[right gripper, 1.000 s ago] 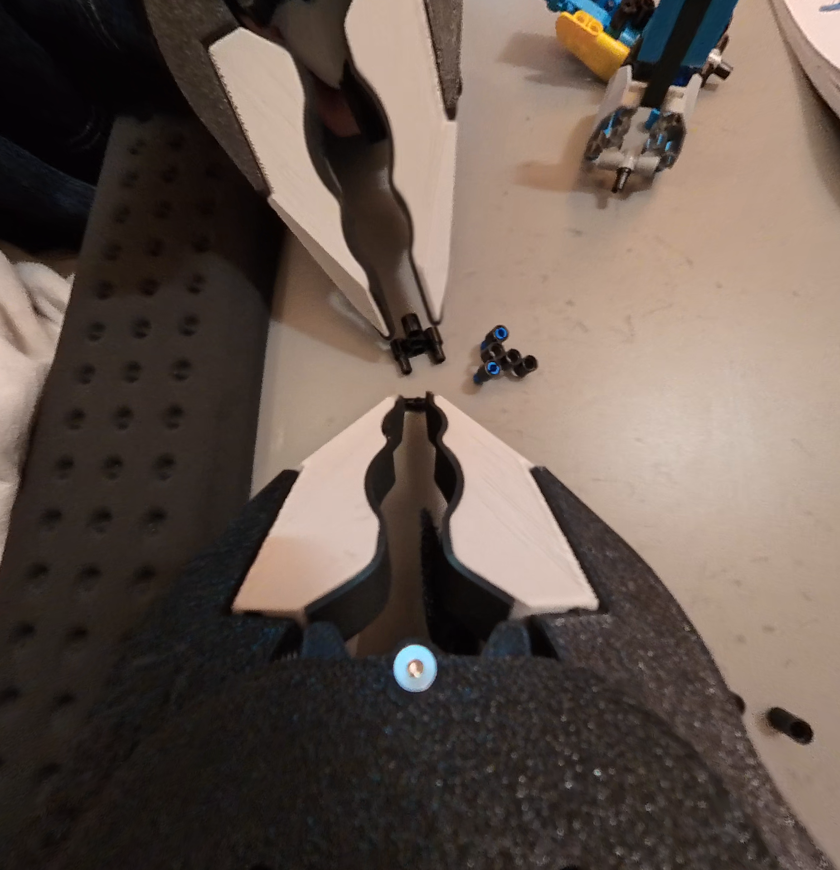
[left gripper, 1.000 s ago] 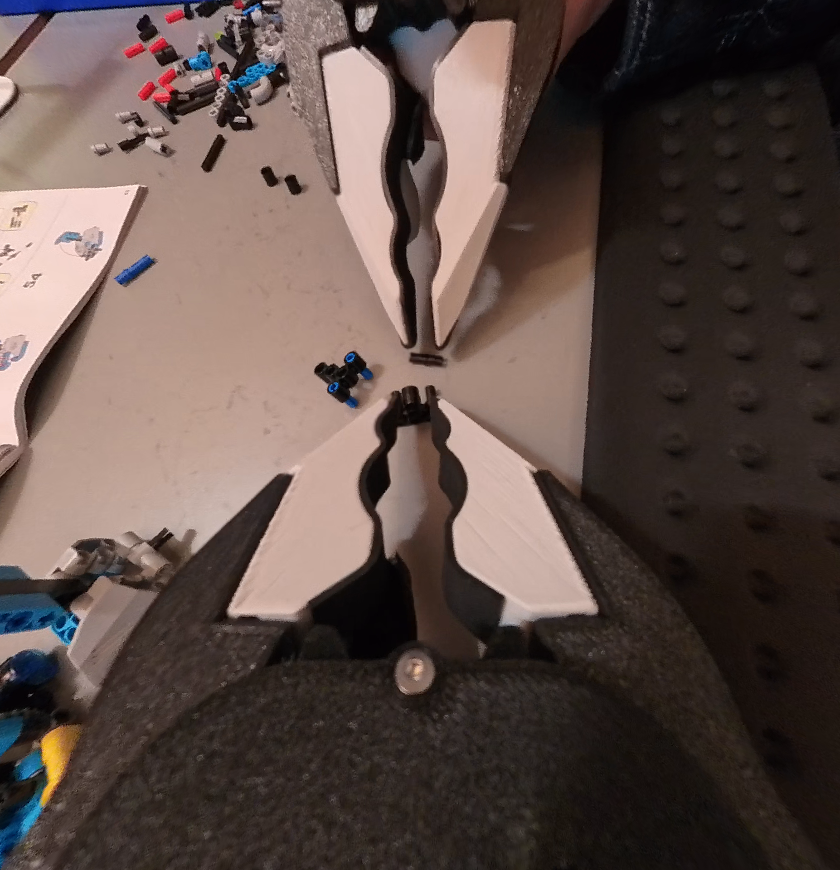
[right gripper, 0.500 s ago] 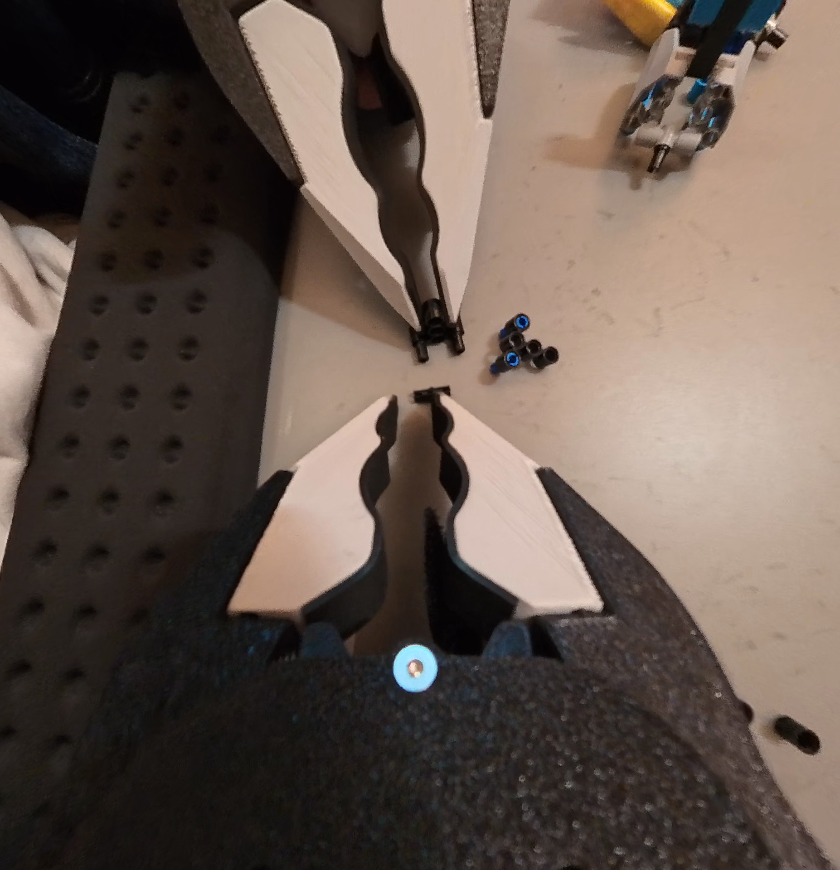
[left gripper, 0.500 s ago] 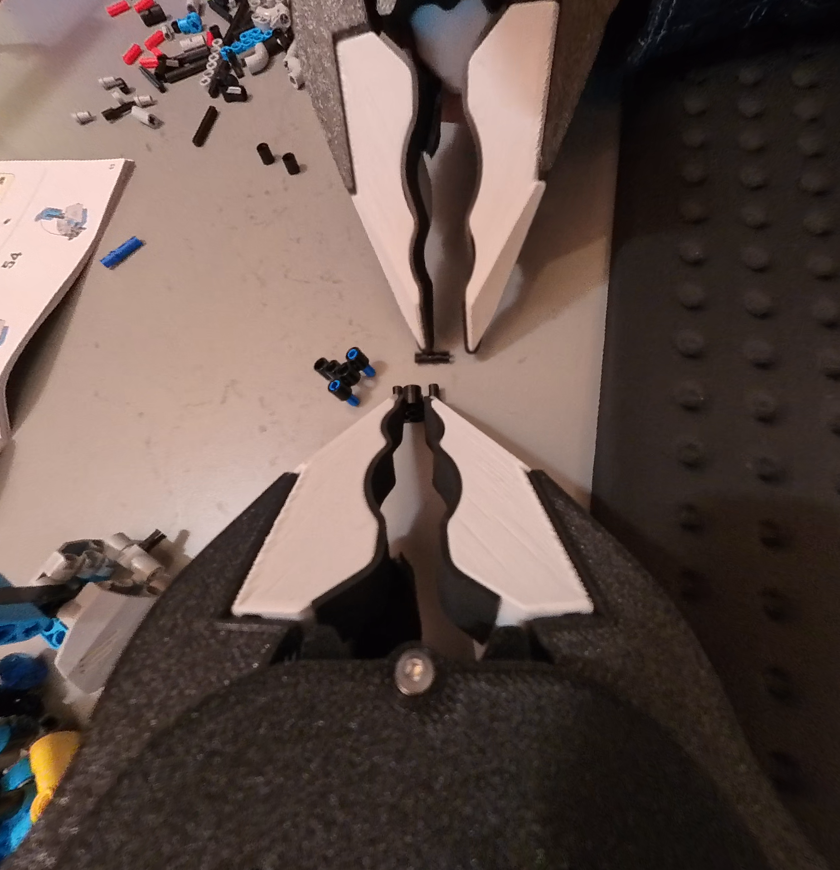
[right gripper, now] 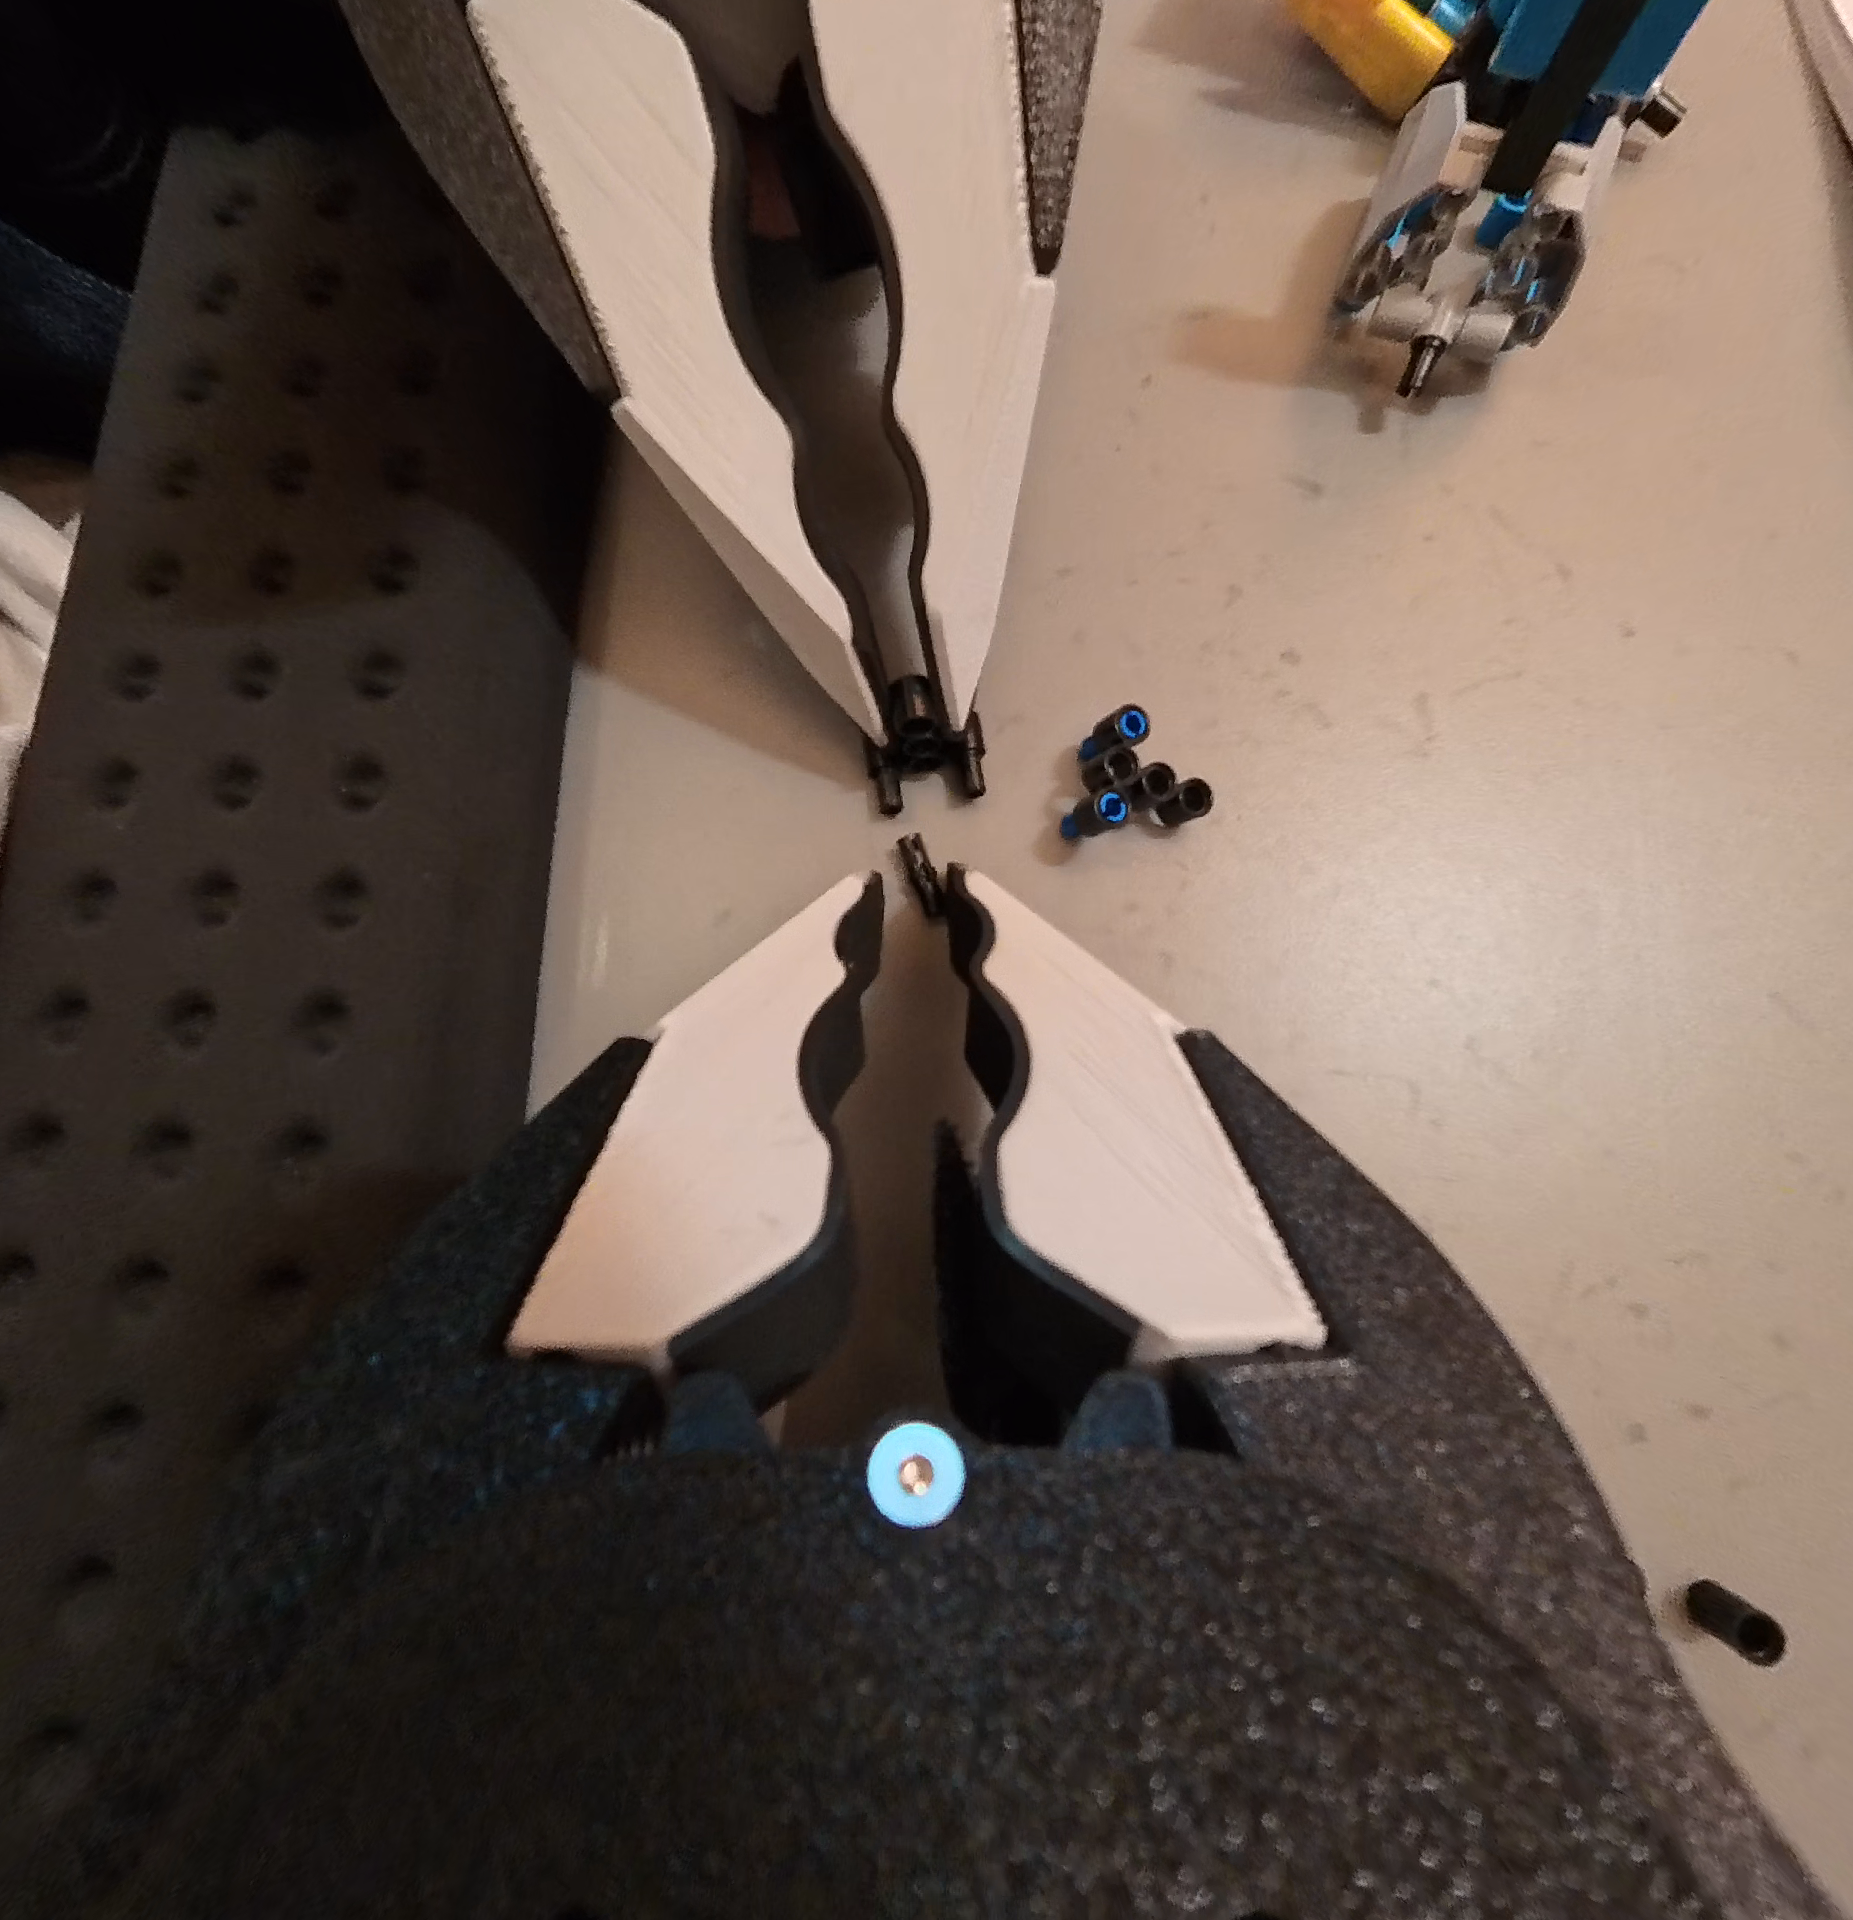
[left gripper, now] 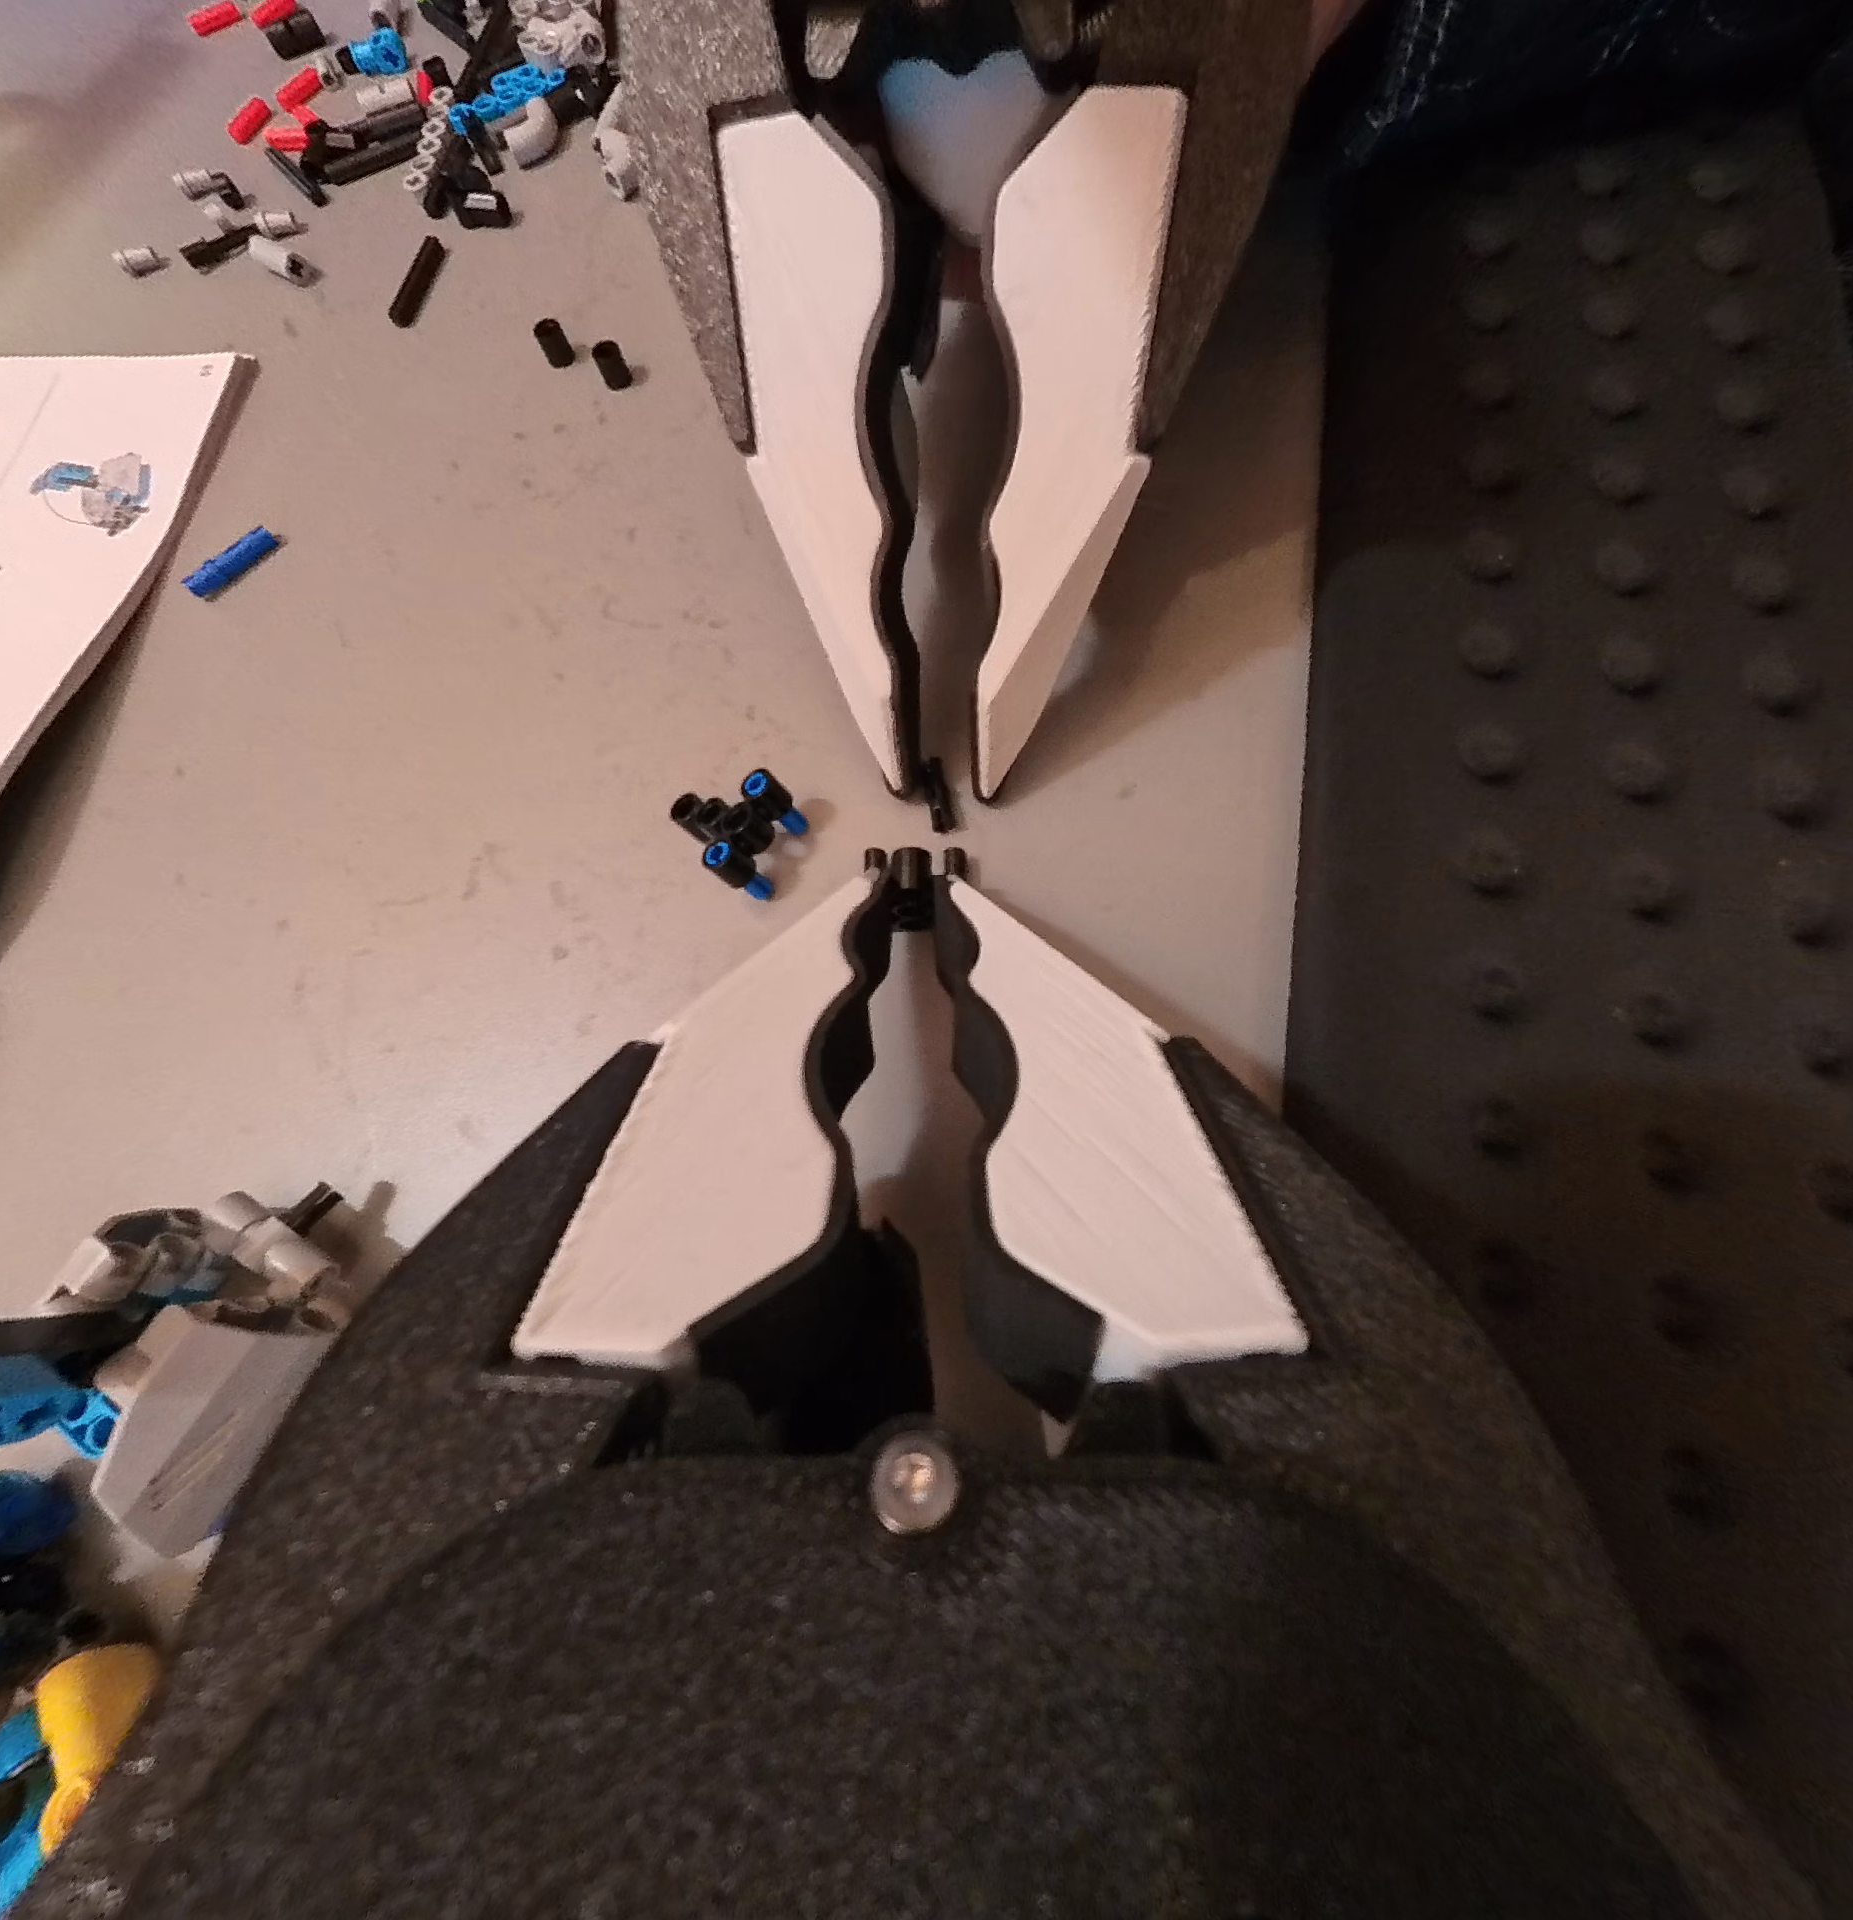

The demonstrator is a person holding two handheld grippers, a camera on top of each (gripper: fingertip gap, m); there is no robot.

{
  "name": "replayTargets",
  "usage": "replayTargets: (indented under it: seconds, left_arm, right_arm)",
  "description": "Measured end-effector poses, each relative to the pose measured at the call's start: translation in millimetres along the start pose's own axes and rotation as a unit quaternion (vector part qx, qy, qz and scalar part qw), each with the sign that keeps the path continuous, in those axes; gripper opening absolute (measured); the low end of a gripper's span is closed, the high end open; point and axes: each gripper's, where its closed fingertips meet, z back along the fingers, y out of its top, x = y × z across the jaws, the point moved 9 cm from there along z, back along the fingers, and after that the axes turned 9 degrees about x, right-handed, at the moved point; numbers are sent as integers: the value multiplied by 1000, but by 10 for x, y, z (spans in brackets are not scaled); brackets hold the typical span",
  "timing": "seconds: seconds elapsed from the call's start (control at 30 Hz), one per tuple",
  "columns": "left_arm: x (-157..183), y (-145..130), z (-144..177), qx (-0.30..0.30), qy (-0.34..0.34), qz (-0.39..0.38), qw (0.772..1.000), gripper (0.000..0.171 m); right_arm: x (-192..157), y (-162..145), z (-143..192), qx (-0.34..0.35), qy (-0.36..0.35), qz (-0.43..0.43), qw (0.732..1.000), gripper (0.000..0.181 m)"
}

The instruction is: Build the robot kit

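Note:
My left gripper (left gripper: 909, 885) is shut on a small black connector with two prongs (left gripper: 909, 871), which also shows in the right wrist view (right gripper: 917, 740). My right gripper (right gripper: 914, 885) faces it tip to tip, a finger's width away, with its jaws a narrow gap apart. A thin black pin (right gripper: 917, 873) stands tilted in that gap against one fingertip. It also shows in the left wrist view (left gripper: 937, 795). I cannot tell whether it rests on the table. A small black-and-blue cluster of pieces (left gripper: 740, 831) lies on the grey table beside both tips.
A dark studded mat (left gripper: 1628, 831) runs along the table edge. A pile of loose pieces (left gripper: 382, 114), two black bushes (left gripper: 584, 353), a blue pin (left gripper: 231, 561) and an instruction booklet (left gripper: 80, 520) lie farther off. A partly built blue, grey and yellow model (right gripper: 1473, 208) stands nearby. My two grippers' fingertips are within a few centimetres of each other. Left tips and right tips are each some 20 centimeters from the blue pin (left gripper: 231, 561).
My right gripper's jaws have parted from their grip on the thin pin. The pin has turned from crosswise to nearly lengthwise. My left gripper still holds the connector.

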Motion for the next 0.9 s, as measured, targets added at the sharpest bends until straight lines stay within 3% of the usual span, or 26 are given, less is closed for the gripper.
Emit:
replayTargets:
  seconds: [0.13,0.57,0.8,0.9]
  left_arm:
    - [-7,-1,-1,0,-4,5,1000,7]
    - [-2,2,-10,-2,-5,4,1000,7]
    - [-3,2,-10,-2,-6,5,1000,7]
    - [-2,1,-11,-2,-5,4,1000,8]
  right_arm:
    - [2,-14,-2,6,8,5,1000,4]
    - [16,94,-106,-6,-13,3,1000,3]
    - [6,93,-106,-6,2,108,994,3]
    - [31,66,-99,12,9,83,996,4]
